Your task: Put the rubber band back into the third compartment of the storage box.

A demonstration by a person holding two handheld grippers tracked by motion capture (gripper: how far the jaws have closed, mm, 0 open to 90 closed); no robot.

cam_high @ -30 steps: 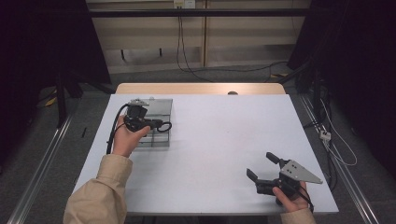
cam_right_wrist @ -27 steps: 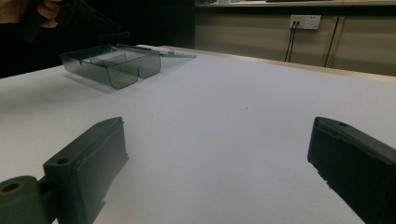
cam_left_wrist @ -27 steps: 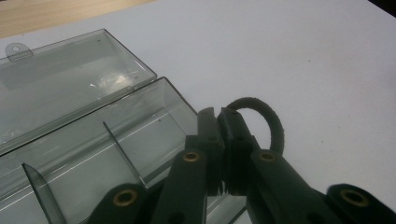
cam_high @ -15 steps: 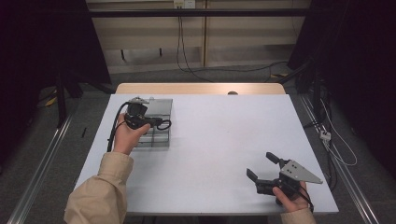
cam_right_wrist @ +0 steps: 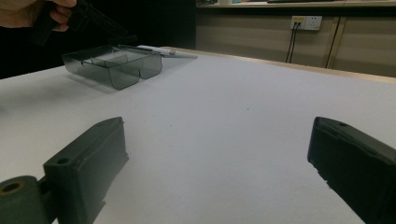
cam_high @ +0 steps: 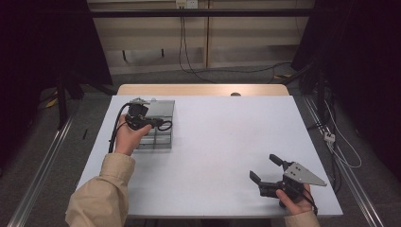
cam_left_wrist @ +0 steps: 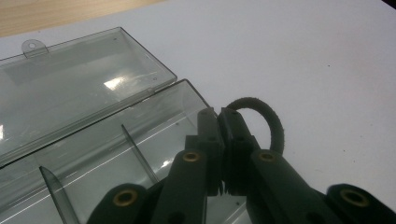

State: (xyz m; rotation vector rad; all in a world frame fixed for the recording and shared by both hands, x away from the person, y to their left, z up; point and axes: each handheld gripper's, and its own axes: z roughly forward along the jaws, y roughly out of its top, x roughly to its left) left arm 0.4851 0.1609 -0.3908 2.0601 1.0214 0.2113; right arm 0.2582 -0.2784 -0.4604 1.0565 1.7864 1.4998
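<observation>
The left gripper (cam_left_wrist: 219,140) has its jaws pressed together on one black loop (cam_left_wrist: 266,119), a thin band like a hair tie, which bulges out to one side of the jaw tips in the left gripper view, standing roughly on edge with its arc curving up and away from the jaws. Compared with the frames from a second and half a second ago, the left hand (cam_high: 126,136) and its gripper sit in almost the same spot over the box; any shift is too slight to make out, and the right side has not moved either. Below the closed jaws lies one clear plastic box (cam_left_wrist: 116,154), its hinged lid (cam_left_wrist: 79,84) folded flat open on the table beyond it; two thin dividers stand inside, making three compartments as far as can be seen, and they look bare. In the high view the box (cam_high: 158,127) lies near the far left corner of the table (cam_high: 222,142), its long axis running from the near edge toward the far edge, with the lid on its far side. The loop hangs over the box's right-hand side, near its wall; whether it touches the box cannot be told. The right gripper (cam_high: 268,169) hovers near the near right corner of the table, well apart from the box, its two jaws spread wide with nothing between them, pointing toward the left and far side. In the right gripper view the box (cam_right_wrist: 112,65) shows far off, with the left hand (cam_right_wrist: 28,11) above it.
</observation>
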